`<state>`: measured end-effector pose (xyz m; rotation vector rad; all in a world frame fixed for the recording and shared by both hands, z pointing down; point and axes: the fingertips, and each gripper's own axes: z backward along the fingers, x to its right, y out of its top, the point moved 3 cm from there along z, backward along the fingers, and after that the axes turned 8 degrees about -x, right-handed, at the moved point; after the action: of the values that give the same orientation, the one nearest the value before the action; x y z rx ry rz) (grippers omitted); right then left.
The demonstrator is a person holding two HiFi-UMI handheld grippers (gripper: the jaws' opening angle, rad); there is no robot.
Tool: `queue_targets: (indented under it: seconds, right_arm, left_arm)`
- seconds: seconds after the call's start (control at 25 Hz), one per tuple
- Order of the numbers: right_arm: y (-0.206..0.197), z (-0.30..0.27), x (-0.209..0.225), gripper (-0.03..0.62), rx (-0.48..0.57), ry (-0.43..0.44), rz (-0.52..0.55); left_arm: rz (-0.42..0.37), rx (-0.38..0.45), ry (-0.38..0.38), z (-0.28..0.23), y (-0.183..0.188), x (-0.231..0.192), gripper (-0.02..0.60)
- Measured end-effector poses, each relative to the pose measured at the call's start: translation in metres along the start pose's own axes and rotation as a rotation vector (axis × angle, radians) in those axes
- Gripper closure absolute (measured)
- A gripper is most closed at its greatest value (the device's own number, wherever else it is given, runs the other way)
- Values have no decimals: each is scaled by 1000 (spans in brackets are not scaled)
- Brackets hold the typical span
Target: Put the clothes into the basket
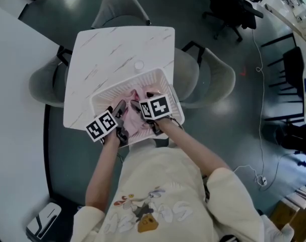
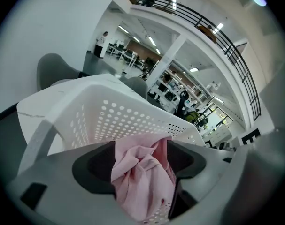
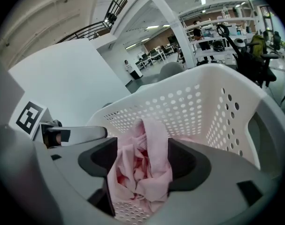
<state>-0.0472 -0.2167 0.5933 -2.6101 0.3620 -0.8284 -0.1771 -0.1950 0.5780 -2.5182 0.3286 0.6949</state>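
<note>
A white perforated basket stands on the near part of a white marble-look table. Pink clothing lies bunched inside it. My left gripper is over the basket's near left side, shut on a fold of the pink cloth. My right gripper is beside it, shut on another bunch of the same pink cloth. Both hold the cloth low inside the basket, whose walls rise behind the jaws. The left gripper's marker cube shows in the right gripper view.
Grey chairs stand around the table, one at the far side and one at the left. A small round white object lies on the tabletop beyond the basket. A large white table runs along the left.
</note>
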Motion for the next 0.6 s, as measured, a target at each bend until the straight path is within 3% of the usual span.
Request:
queue_targets:
  seconds: [0.16,0.32,0.48,0.6]
  right_arm:
    - [7,15,-17,273,27,35,37]
    - [13,34,-35,273,55,91,85]
    - [11,51,-49,277,76,133,130]
    - [11,65,-55,288,99,135,155]
  left_arm:
    - [9,9,-42,8,1,8,235]
    - [40,74,-129,23,10,21,238]
    - [23,147,-155,44,17,32,310]
    - [-4,178,-174,57,18,42,331]
